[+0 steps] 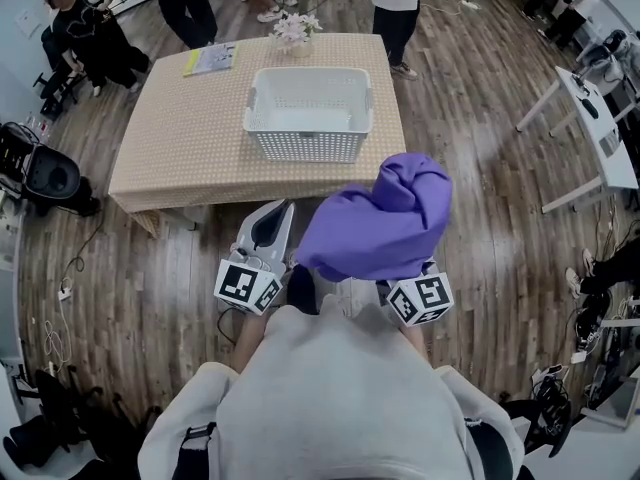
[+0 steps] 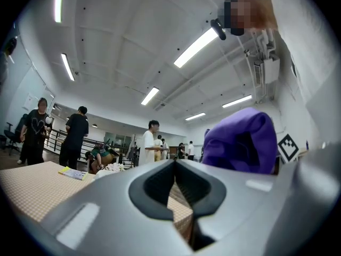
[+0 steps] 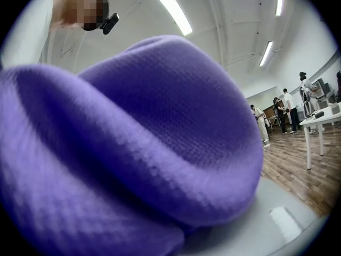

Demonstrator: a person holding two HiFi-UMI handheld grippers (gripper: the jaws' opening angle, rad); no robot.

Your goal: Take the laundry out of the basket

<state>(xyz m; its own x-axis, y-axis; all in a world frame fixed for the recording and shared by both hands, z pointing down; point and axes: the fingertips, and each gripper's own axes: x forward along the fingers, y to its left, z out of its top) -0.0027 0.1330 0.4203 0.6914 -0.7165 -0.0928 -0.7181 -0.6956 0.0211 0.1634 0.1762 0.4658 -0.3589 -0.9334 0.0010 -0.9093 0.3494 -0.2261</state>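
My right gripper [image 1: 419, 300] clamps the purple garment [image 1: 385, 223], bunched at centre frame, well clear of the white basket [image 1: 308, 146] at upper centre, which looks empty. My left gripper [image 2: 175, 167] is closed on nothing. Only setting down seems left.

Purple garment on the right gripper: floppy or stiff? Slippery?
Likely floppy: the purple garment slumps in soft rounded folds and holds no shape of its own. Probably not slippery: its knit looks coarse and textured up close.

basket [image 1: 308, 114] on table [image 1: 170, 158]; flowers [image 1: 295, 30] behind basket; cloth [image 1: 385, 223] right of left gripper [image 1: 281, 212]
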